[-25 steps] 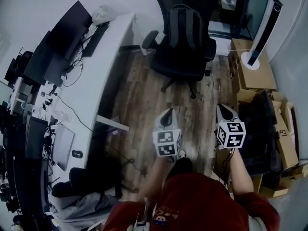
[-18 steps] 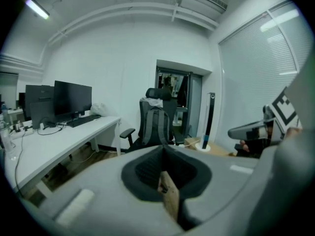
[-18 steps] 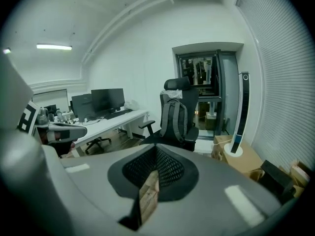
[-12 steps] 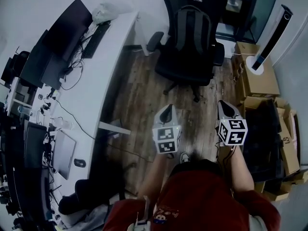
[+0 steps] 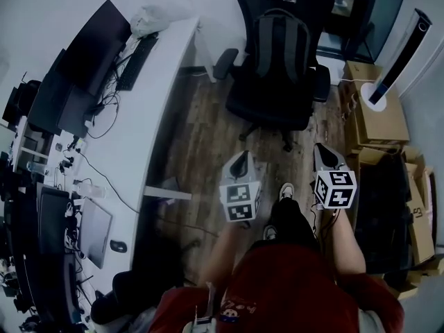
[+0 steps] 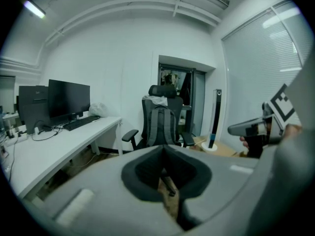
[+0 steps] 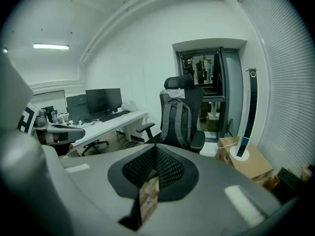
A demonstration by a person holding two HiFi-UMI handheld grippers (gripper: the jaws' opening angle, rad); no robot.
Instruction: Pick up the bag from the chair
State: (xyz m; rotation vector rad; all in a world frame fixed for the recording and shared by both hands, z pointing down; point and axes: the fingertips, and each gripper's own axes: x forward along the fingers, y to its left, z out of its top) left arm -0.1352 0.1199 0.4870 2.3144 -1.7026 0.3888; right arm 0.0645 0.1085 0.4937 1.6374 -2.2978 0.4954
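Backpack, grey, soft-sided, upright on black wheeled chair; left tool and right tool pinched together, empty.

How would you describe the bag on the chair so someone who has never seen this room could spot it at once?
Past the end of the long white desk stands a black wheeled office chair. Upright on its seat, against the backrest, is a dark grey fabric backpack; its two grey shoulder straps face the room, unlike the brown cardboard boxes beside it.
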